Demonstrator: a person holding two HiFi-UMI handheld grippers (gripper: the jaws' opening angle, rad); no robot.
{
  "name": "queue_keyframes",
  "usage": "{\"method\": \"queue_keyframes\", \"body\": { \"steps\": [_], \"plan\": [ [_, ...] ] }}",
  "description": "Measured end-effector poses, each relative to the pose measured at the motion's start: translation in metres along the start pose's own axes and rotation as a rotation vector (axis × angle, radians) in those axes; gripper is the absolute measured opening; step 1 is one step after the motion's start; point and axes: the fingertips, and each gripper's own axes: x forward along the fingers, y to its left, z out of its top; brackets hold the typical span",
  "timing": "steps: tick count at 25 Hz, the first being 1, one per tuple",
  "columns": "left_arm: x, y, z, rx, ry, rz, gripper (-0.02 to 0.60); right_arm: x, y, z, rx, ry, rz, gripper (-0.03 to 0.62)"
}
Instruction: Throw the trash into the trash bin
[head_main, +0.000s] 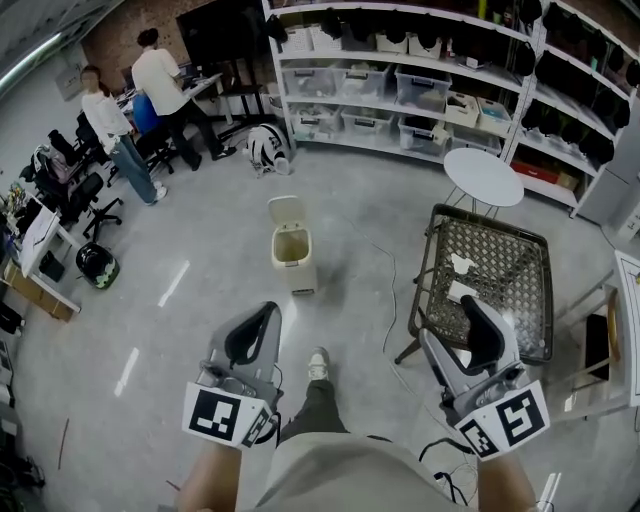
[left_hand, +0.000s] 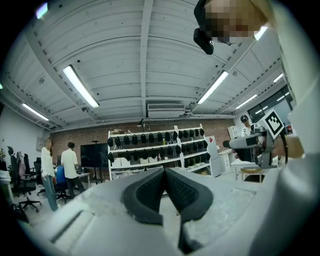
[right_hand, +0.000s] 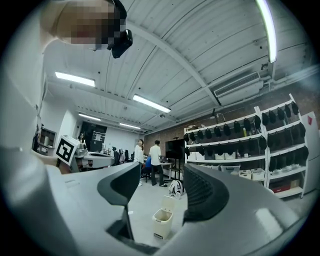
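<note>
Here, head view: L gripper (head_main: 266, 318) at lower left of frame, R gripper (head_main: 478, 322) at lower right, both held level and pointing toward top of frame.

L gripper (left_hand: 164, 173): jaws together, tips touching, nothing btw them.

R gripper (right_hand: 161, 172): jaws apart, pads clear of everything; no object in the gap.

Trash bin (head_main: 293, 250): cream, lid tipped up and open, standing on the grey floor at frame ctr, just above and btw the two grippers, apart from both. In the R gripper view the trash bin (right_hand: 162, 222) shows low in the frame, through the gap of the open jaws.

Mesh table (head_main: 505, 255): dark wire top, right of ctr, w/ white scraps (head_main: 460, 266) lying on it just above the R gripper.

Round table (head_main: 483, 177): white, above the mesh table.

Shelving (head_main: 400, 80): runs along the top edge, w/ clear boxes.

Two people (head_main: 165, 85): standing at desks, upper left.

Shoe (head_main: 318, 363): wearer's own, btw the grippers, below the bin.
</note>
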Motion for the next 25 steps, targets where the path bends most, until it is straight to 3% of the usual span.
{"method": "queue_keyframes", "body": {
  "steps": [5, 12, 25],
  "plan": [
    [0.036, 0.023, -0.013, 0.060, -0.017, 0.016, 0.002, 0.039, -0.016, -0.015, -0.008, 0.024, -0.017, 0.270],
    [0.098, 0.074, -0.031, 0.009, -0.019, 0.003, 0.002, 0.111, -0.037, -0.032, 0.014, 0.057, -0.048, 0.272],
    [0.263, 0.212, -0.048, 0.017, -0.033, -0.089, 0.002, 0.291, -0.101, -0.042, -0.014, 0.075, -0.187, 0.273]
  ]
}}
